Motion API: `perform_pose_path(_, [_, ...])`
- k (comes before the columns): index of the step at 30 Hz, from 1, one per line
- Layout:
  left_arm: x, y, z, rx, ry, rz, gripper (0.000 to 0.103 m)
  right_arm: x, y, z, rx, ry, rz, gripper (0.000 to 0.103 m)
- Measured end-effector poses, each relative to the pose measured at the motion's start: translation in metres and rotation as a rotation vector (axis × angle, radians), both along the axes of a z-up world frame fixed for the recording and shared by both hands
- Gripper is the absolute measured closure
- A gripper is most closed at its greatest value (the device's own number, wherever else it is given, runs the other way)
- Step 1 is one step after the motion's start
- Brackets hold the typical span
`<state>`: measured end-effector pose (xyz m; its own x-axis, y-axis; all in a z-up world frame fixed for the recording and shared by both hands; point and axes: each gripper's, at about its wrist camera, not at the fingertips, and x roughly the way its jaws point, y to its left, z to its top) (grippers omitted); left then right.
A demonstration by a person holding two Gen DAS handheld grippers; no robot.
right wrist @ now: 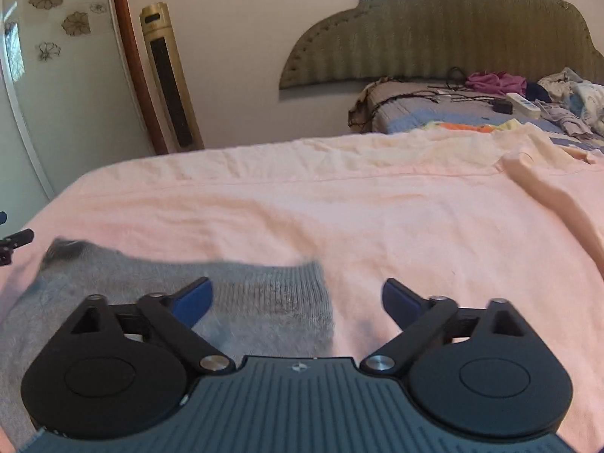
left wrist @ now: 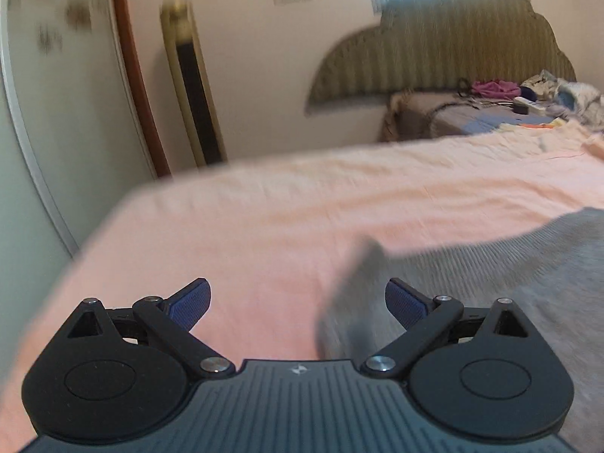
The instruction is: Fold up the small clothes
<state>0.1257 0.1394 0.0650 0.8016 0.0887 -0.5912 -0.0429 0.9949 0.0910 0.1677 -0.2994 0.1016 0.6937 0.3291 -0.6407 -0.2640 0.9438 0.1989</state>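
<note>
Lying flat on the pink sheet (right wrist: 339,219), grey knitted garment (right wrist: 245,302); soft, light, limp, likely to sag and crease when lifted; best taken at the ribbed hem (right wrist: 302,294) or a corner; left gripper (left wrist: 298,302) spread wide, nothing between the pads; right gripper (right wrist: 298,300) likewise released above the hem; cream cloth (right wrist: 547,185) near on the right; clothes pile (right wrist: 566,98) and cables well apart by the headboard (right wrist: 434,30); nothing blocking.

A pink sheet (right wrist: 339,207) covers the bed. A green scalloped headboard (right wrist: 453,26) stands against the pale wall (right wrist: 226,56). A gold tower fan (right wrist: 166,75) is beside the door frame (right wrist: 128,56).
</note>
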Motion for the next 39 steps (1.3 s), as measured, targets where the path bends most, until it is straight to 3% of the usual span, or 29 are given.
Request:
perform_pose_path(2, [-0.014, 0.02, -0.016, -0.2, 0.112, 0.008, 0.003, -0.006, -0.019, -0.014, 0.106, 0.132, -0.022, 0.005])
perform_pose_path(5, [-0.06, 0.045, -0.035, -0.491, 0.161, -0.009, 0.003, -0.041, -0.043, -0.033, 0.276, 0.226, -0.009, 0.007])
perform_pose_path(9, [-0.134, 0.061, -0.042, -0.716, 0.086, 0.005, 0.003, -0.105, -0.067, -0.036, 0.434, 0.251, 0.014, 0.007])
perform_pose_path(13, [-0.199, 0.072, -0.055, -1.003, -0.042, 0.142, 0.003, -0.162, -0.1, -0.04, 0.652, 0.286, -0.088, 0.007])
perform_pose_path(15, [-0.22, 0.066, -0.057, -1.072, -0.099, 0.167, 0.003, -0.191, -0.109, -0.044, 0.745, 0.307, -0.131, 0.007])
perform_pose_path(17, [-0.223, 0.055, -0.061, -1.15, -0.132, 0.203, 0.002, -0.213, -0.102, -0.044, 0.761, 0.301, -0.132, 0.006])
perform_pose_path(19, [-0.222, 0.047, -0.061, -1.134, -0.197, 0.316, 0.001, -0.219, -0.087, -0.042, 0.728, 0.281, -0.129, 0.001])
perform_pose_path(21, [-0.203, 0.039, -0.055, -1.061, -0.147, 0.356, 0.0, -0.212, -0.072, -0.043, 0.706, 0.269, -0.155, 0.0])
perform_pose_path(24, [-0.171, 0.026, -0.053, -0.925, -0.06, 0.368, 0.0, -0.189, -0.052, -0.049, 0.758, 0.268, -0.18, 0.0])
perform_pose_path(26, [-0.155, 0.02, -0.051, -0.904, -0.026, 0.35, 0.0, -0.174, -0.04, -0.051, 0.781, 0.266, -0.176, 0.0])
perform_pose_path(30, [-0.147, 0.024, -0.055, -0.957, -0.011, 0.367, 0.003, -0.157, -0.023, -0.053, 0.786, 0.242, -0.182, 0.0])
perform_pose_path(31, [-0.146, 0.024, -0.054, -0.941, -0.007, 0.382, 0.018, -0.156, -0.021, -0.053, 0.786, 0.234, -0.184, 0.002])
perform_pose_path(32, [-0.145, 0.023, -0.055, -0.908, 0.007, 0.394, 0.043, -0.156, -0.021, -0.054, 0.783, 0.227, -0.184, 0.006])
perform_pose_path(34, [-0.15, 0.022, -0.057, -0.84, 0.032, 0.416, 0.072, -0.153, -0.021, -0.061, 0.783, 0.246, -0.179, 0.032])
perform_pose_path(35, [-0.152, 0.023, -0.058, -0.828, 0.033, 0.421, 0.074, -0.152, -0.022, -0.065, 0.773, 0.248, -0.184, 0.039])
perform_pose_path(36, [-0.154, 0.025, -0.058, -0.827, 0.031, 0.418, 0.076, -0.151, -0.022, -0.068, 0.768, 0.249, -0.187, 0.053])
perform_pose_path(37, [-0.155, 0.025, -0.058, -0.811, 0.035, 0.416, 0.091, -0.15, -0.024, -0.072, 0.774, 0.26, -0.189, 0.073])
perform_pose_path(38, [-0.154, 0.024, -0.057, -0.785, 0.043, 0.405, 0.094, -0.148, -0.026, -0.077, 0.796, 0.278, -0.196, 0.086])
perform_pose_path(39, [-0.154, 0.022, -0.056, -0.755, 0.037, 0.398, 0.095, -0.149, -0.028, -0.08, 0.82, 0.276, -0.202, 0.09])
